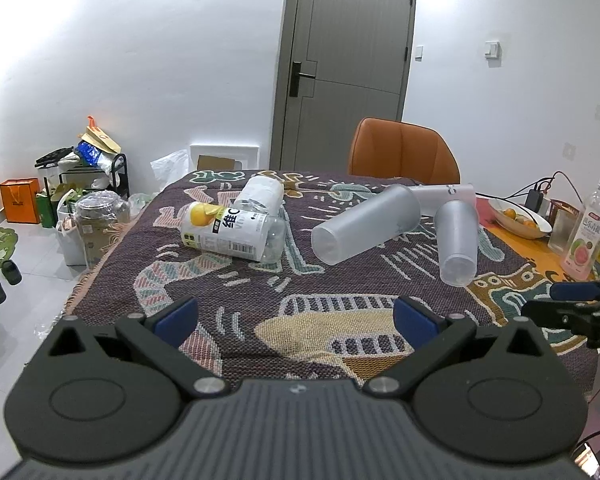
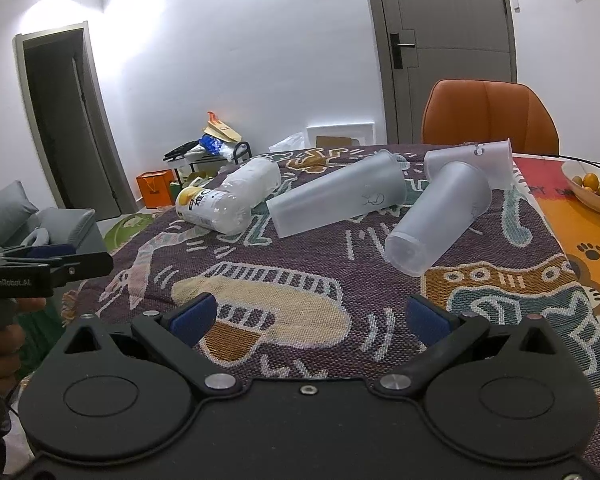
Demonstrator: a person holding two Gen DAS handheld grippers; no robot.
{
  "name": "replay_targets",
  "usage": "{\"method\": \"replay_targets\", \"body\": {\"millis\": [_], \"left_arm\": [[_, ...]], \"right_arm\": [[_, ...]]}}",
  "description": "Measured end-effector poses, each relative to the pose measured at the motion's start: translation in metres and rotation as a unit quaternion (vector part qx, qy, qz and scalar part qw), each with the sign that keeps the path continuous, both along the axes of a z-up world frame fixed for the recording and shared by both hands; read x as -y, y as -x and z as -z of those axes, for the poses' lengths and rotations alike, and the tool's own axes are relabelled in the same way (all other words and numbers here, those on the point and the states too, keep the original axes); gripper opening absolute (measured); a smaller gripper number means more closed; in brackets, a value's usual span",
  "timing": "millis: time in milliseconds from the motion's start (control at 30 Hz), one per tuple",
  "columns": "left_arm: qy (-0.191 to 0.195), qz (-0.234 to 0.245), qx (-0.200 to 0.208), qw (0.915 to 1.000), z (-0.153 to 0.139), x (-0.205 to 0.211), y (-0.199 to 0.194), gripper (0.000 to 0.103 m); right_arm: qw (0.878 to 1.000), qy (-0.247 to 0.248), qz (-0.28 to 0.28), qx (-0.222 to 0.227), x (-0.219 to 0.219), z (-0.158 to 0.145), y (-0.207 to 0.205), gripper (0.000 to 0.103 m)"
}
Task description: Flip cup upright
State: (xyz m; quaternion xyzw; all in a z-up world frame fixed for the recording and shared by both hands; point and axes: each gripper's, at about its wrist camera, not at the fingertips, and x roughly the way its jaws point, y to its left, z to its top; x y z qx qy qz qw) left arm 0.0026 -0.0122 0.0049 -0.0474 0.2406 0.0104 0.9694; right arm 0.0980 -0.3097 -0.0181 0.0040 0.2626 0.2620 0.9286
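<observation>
Three frosted plastic cups lie on their sides on a patterned cloth. A large cup (image 1: pixel 366 224) (image 2: pixel 336 199) lies in the middle, base toward me. A second cup (image 1: pixel 457 242) (image 2: pixel 438 216) lies to its right, base toward me. A third cup (image 1: pixel 446 196) (image 2: pixel 474 160) lies behind them. My left gripper (image 1: pixel 296 318) is open and empty over the cloth's near edge. My right gripper (image 2: pixel 310 314) is open and empty, short of the second cup. The right gripper's fingers (image 1: pixel 572 291) show at the left view's right edge.
Two empty plastic bottles (image 1: pixel 230 232) (image 2: pixel 216 204) lie at the cloth's left. An orange chair (image 1: pixel 402 152) (image 2: pixel 490 114) stands behind the table. A bowl of oranges (image 1: pixel 520 218) (image 2: pixel 596 190), a juice bottle (image 1: pixel 588 232) and cables sit at the right.
</observation>
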Motion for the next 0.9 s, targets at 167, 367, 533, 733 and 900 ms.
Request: {"method": "replay_targets", "body": {"millis": [167,367,533,733,900], "left_arm": [[0.0,0.0,0.001,1.0,0.0005,-0.0013,0.0003,0.103],[0.0,0.0,0.0,1.0,-0.0001,-0.0005,0.0,0.103],[0.002,0.004,0.001,1.0,-0.0012,-0.0028,0.0011,0.103],[0.0,0.005,0.002,1.0,-0.0016,-0.0018,0.0017,0.103],[0.001,0.004,0.002,1.0,-0.0011,-0.0024,0.0016,0.103]], "right_arm": [[1.0,0.0,0.0,0.0,0.0005,0.0002,0.0003,0.103],[1.0,0.0,0.0,0.0,0.0003,0.0007,0.0005,0.103],[1.0,0.002,-0.001,0.001,0.0011,0.0013,0.0011,0.103],[1.0,0.003,-0.001,0.001,0.0006,0.0014,0.0002,0.103],[1.0,0.004,-0.001,0.001,0.0006,0.0014,0.0,0.103]]}}
